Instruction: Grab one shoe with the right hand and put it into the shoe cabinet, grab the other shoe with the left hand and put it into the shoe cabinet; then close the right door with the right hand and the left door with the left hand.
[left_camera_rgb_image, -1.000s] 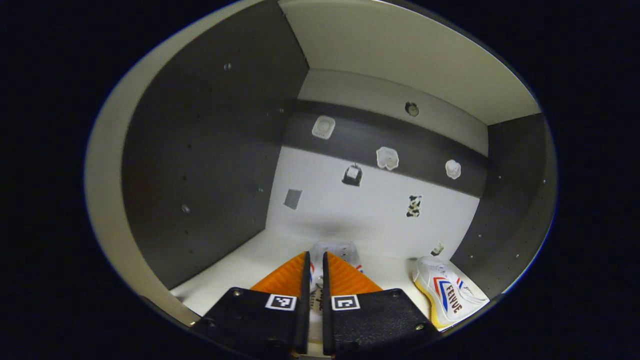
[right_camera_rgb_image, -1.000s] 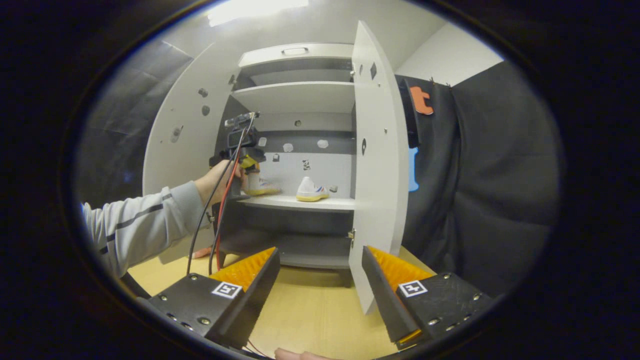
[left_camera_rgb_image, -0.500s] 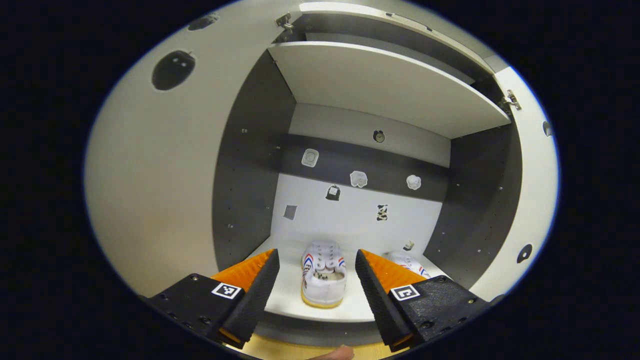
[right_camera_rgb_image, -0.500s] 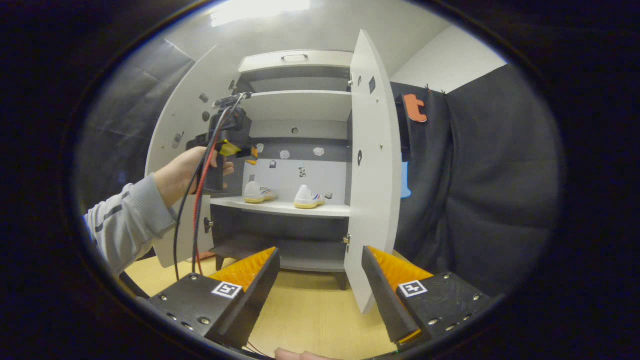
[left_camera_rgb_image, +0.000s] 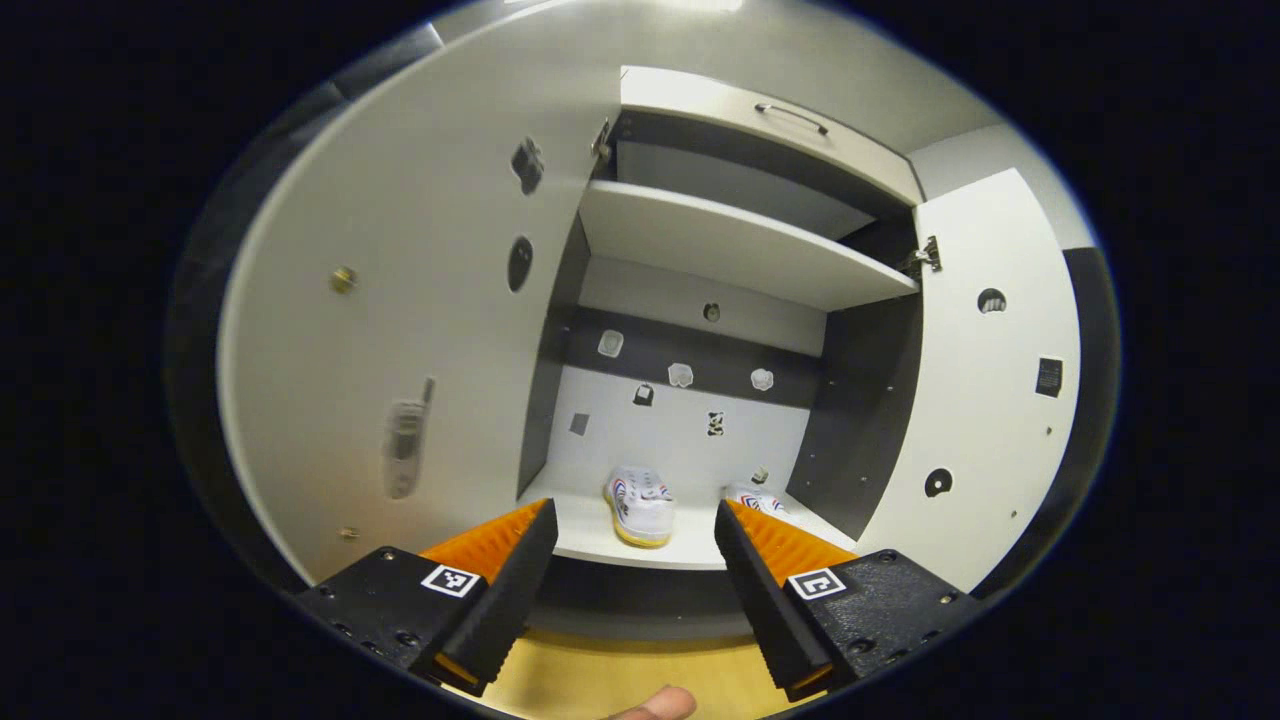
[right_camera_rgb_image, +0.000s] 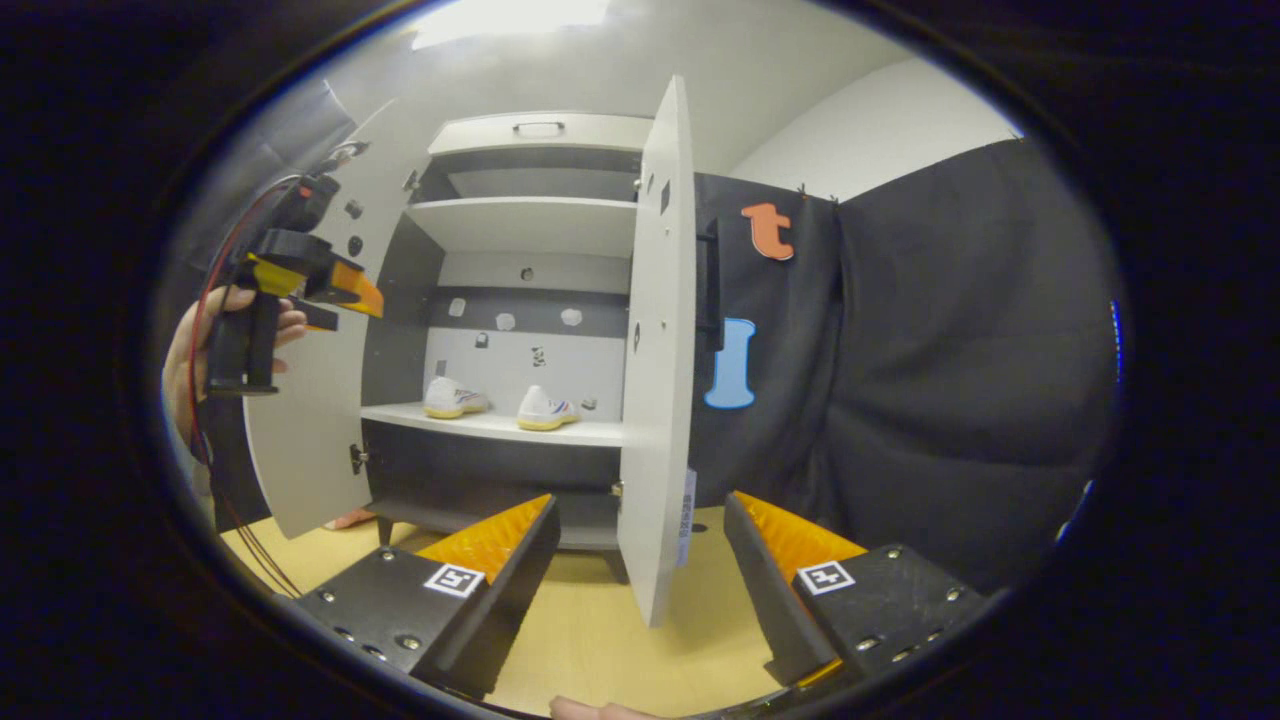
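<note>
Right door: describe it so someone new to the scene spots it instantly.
Start at the open shoe cabinet, where two white shoes sit on a middle shelf. The right door is the tall white panel hinged on the cabinet's right side. Unlike the left door, it stands edge-on to the right gripper view, beside the black cloth wall.

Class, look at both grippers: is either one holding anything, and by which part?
Nothing is held. The left gripper and right gripper are open; both shoes sit on the shelf.
</note>
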